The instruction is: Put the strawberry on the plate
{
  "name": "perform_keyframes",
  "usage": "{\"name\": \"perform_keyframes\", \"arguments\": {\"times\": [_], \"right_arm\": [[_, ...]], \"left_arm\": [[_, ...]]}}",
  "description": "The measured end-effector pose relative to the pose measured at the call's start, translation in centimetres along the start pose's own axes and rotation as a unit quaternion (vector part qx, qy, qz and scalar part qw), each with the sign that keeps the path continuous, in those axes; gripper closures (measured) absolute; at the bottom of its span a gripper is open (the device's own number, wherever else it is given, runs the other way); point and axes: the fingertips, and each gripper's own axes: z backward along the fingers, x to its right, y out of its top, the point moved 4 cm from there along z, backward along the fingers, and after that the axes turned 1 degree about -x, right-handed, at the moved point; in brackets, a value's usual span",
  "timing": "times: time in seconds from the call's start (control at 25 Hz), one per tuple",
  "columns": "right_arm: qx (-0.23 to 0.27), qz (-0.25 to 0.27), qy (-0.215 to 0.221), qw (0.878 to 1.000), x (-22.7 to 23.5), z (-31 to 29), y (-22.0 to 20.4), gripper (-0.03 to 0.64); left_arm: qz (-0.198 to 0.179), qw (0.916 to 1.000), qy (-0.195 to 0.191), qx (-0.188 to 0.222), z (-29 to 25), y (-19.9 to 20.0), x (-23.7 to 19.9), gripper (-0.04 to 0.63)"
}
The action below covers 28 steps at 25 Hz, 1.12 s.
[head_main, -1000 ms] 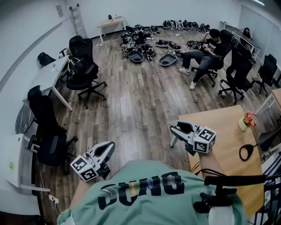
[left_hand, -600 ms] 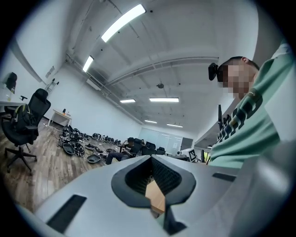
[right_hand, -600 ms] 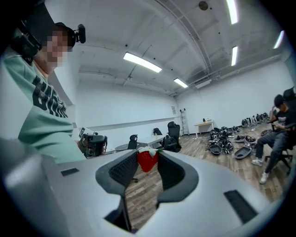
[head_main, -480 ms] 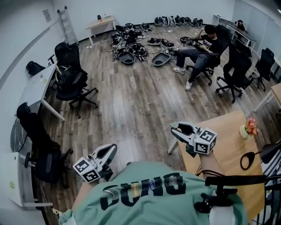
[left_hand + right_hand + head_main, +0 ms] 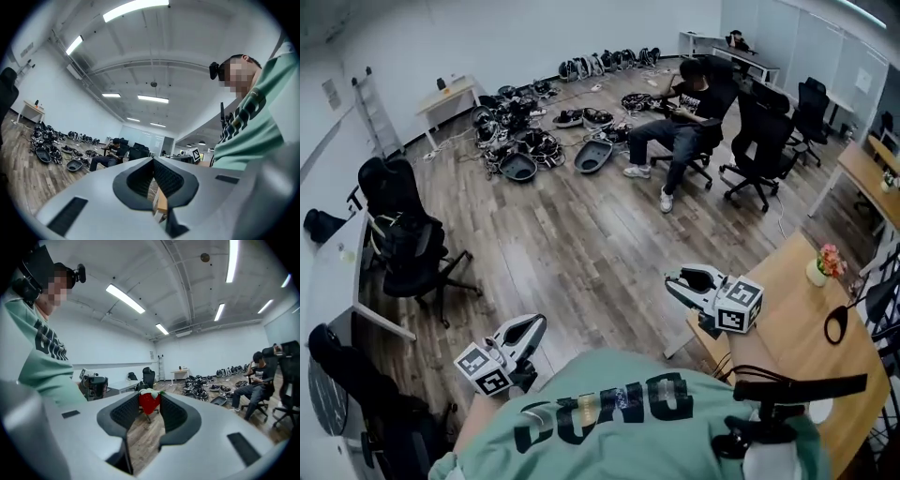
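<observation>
Fingers (image 5: 680, 291) of the right gripper (image 5: 668, 281) are held level by the table (image 5: 797, 309) in the head view; no plate shows. Left gripper view: the left gripper (image 5: 152, 161) is pressed together, empty, unneeded. Right gripper view: the strawberry (image 5: 149, 402) is pinched at the tips for carrying.

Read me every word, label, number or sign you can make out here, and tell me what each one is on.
Green shirt: big dark letters, upside down and creased in the head view; not reliably readable.
Wall sheet: too small to read.
Marker cubes: black-and-white squares only, no words.
Nothing else is legible.
</observation>
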Motion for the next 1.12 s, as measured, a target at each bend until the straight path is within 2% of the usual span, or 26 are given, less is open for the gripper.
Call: {"name": "perform_keyframes", "arguments": {"times": [0.2,0.36,0.52,0.64,0.8,0.96,1.12], "right_arm": [[-0.002,-0.012,-0.035,0.999,1.3,-5.5,0.8,0.476],[-0.014,-0.027,-0.066,0.997,4.6,-6.9,-0.1,0.476],[-0.012,-0.032,-0.075,0.997,9.2,-8.9,0.1,0.476],[-0.003,-0.031,-0.072,0.997,14.3,-10.3,1.1,0.476],[-0.001,-0.053,-0.066,0.996,24.0,-11.3,1.3,0.476],[0.001,-0.025,-0.044,0.999,32.3,-12.3,2.9,0.476],[0.02,-0.032,-0.053,0.998,39.1,-12.4,3.9,0.476]], "left_arm": [[0.012,0.9993,-0.034,-0.011,-1.2,3.1,-8.6,0.591],[0.024,0.9975,-0.064,-0.02,-4.0,2.4,-12.1,0.591],[0.04,0.9962,-0.068,-0.035,-7.3,1.8,-16.0,0.591],[0.031,0.9963,-0.068,-0.043,-11.5,3.1,-18.7,0.591],[0.03,0.9975,-0.051,-0.039,-19.3,5.0,-21.5,0.591],[0.012,0.9982,-0.039,-0.045,-26.5,6.2,-24.1,0.591],[0.031,0.9971,-0.053,-0.044,-33.1,6.6,-26.1,0.591]]}}
